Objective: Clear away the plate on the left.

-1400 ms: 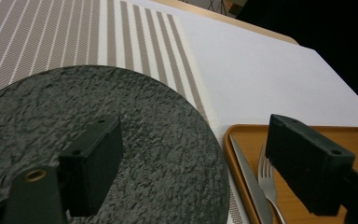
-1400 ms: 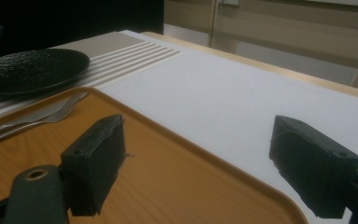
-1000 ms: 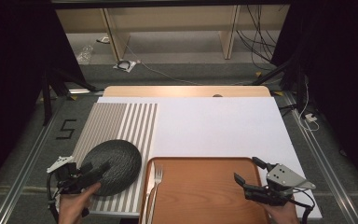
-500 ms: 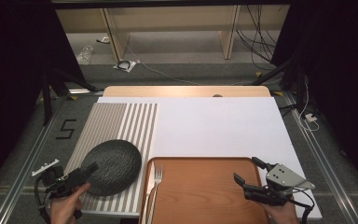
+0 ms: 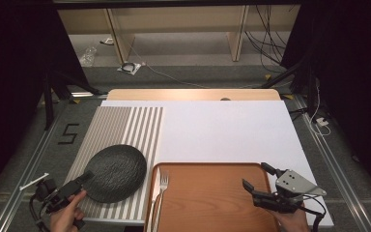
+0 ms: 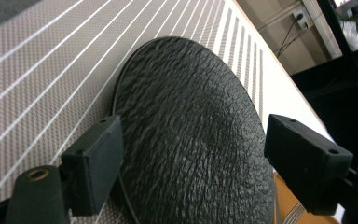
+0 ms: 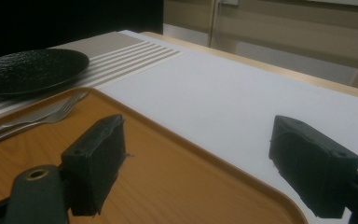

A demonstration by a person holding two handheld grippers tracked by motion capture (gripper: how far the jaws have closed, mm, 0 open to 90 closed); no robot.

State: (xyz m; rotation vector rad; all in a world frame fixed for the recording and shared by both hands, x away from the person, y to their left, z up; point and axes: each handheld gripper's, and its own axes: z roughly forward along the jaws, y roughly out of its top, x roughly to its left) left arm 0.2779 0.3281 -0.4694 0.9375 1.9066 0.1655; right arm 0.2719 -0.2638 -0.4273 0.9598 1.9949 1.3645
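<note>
A black textured plate (image 5: 115, 173) lies on the striped placemat (image 5: 125, 126) at the table's near left. My left gripper (image 5: 72, 187) stands open at the plate's near-left rim, held by a hand. In the left gripper view the plate (image 6: 191, 121) spreads out between and beyond the two wide-apart jaws of the left gripper (image 6: 196, 147). My right gripper (image 5: 256, 176) stands open over the right end of the wooden tray (image 5: 207, 203), with nothing between its fingers. The right gripper view has the right gripper (image 7: 196, 154) low above the tray (image 7: 168, 182).
A fork (image 5: 163, 186) and a knife (image 5: 153, 194) lie along the tray's left side. A white cover (image 5: 222, 130) spans the middle and right of the table. Shelving and cables sit on the floor beyond the far edge.
My left gripper has drawn back to the near left, from over the plate's edge to just off its rim. The plate and the right gripper have stayed put.
</note>
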